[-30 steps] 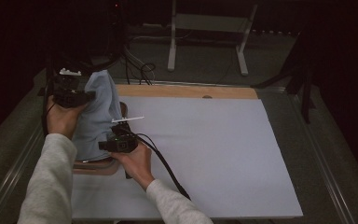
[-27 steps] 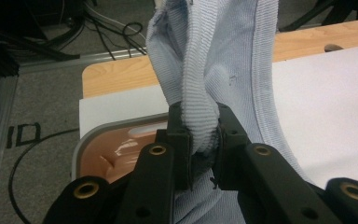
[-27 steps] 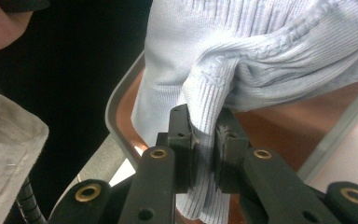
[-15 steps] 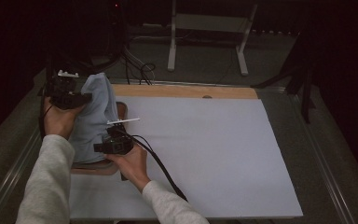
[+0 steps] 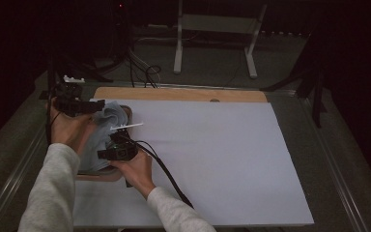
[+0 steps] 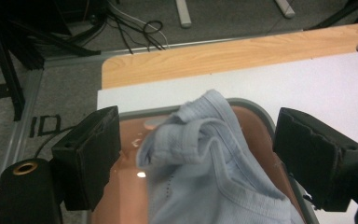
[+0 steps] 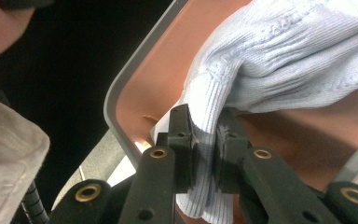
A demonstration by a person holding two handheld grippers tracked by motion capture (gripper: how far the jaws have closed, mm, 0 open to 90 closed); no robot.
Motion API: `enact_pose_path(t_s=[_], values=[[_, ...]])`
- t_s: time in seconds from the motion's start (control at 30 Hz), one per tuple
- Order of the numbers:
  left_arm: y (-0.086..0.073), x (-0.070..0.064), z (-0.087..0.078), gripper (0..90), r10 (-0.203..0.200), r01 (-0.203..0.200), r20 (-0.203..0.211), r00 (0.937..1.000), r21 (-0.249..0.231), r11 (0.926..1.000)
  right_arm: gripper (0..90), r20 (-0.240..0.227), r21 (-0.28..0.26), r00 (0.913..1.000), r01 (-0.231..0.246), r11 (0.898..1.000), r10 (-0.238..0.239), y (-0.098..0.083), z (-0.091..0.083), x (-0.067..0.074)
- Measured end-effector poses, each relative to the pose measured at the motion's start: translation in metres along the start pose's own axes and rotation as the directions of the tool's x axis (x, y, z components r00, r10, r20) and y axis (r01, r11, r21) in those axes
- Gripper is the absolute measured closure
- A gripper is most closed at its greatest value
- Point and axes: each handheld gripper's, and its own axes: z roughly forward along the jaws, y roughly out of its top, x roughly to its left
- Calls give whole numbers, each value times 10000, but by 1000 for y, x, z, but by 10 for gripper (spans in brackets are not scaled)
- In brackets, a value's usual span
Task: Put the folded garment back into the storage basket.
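The right gripper [image 7: 204,154] stayed pinched on the pale-blue ribbed garment [image 7: 279,60], its bulk running toward one o'clock over the brown tray [image 7: 140,88], while the left gripper [image 6: 198,163] had just sprung open above it.

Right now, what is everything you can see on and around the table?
garment: one, pale blue ribbed knit, bunched in the tray
tray: one, reddish brown with grey rim, at the table's left edge
white sheet: one, covering most of the table
wooden board: one, light wood, showing beyond the sheet's far edge
stand: one, white, on the floor beyond the table
cables: several, black, on the floor
left gripper: black, fingers just opened, straddling the garment without pressing
right gripper: black, fingers shut on the garment's edge
sleeves: two, light grey
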Motion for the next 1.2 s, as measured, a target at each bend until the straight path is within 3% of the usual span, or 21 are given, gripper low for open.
enact_pose_path(t_s=[0.4, 0.7, 0.87, 0.97, 1.03, 1.07, 1.1, 1.2], values=[[-26, 3, 5, 185, -254, 241, 731, 9970, 189, 9995, 794, 67, -72, 10000, 40, 10000, -39, -1, 0, -3], [-39, 2, 5, 243, -187, 148, 1210, 9925, 330, 9993, 793, 100, -91, 9999, 30, 10000, -29, -2, 1, -3], [-48, -1, 12, 439, -51, -78, 1758, 9844, 726, 9973, 792, 111, -128, 9999, 69, 9999, -68, -2, 1, -3], [-54, -1, 17, 643, -151, -77, 2311, 9728, 975, 9952, 792, 122, -177, 9999, 57, 9998, -55, -1, 0, -3], [-58, -4, 22, 767, -208, -124, 2748, 9613, 1183, 9929, 791, 114, -197, 9999, 52, 9998, -50, -1, 0, -3], [-58, -4, 22, 813, -208, -124, 2748, 9613, 1183, 9929, 791, 114, -197, 9999, 52, 9998, -50, -1, 0, -3], [-61, -7, 26, 850, -115, -335, 2985, 9543, 1449, 9889, 791, 122, -222, 9999, 53, 9997, -50, 0, 0, -4], [-64, -12, 32, 900, -19, -553, 3085, 9512, 1764, 9828, 791, 160, -247, 9999, 65, 9997, -61, 0, 0, -3]])
